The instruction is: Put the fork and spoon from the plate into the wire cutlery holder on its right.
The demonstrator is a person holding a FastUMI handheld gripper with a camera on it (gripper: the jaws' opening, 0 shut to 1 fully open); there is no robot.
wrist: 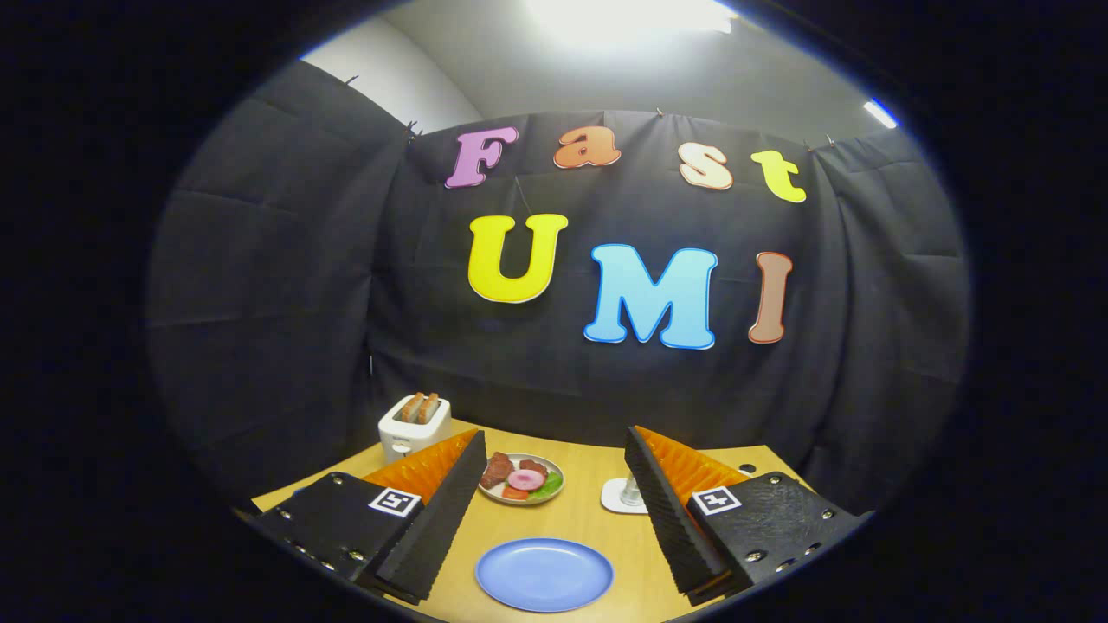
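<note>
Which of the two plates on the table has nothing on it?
The blue plate, lying bare on the table between the open gripper's fingers. The other, a pale plate beyond it near the toaster, carries food.

clear item (631, 493) on white base half hidden behind right finger, unidentifiable

bright overhead glare, fisheye-warped edges
</note>
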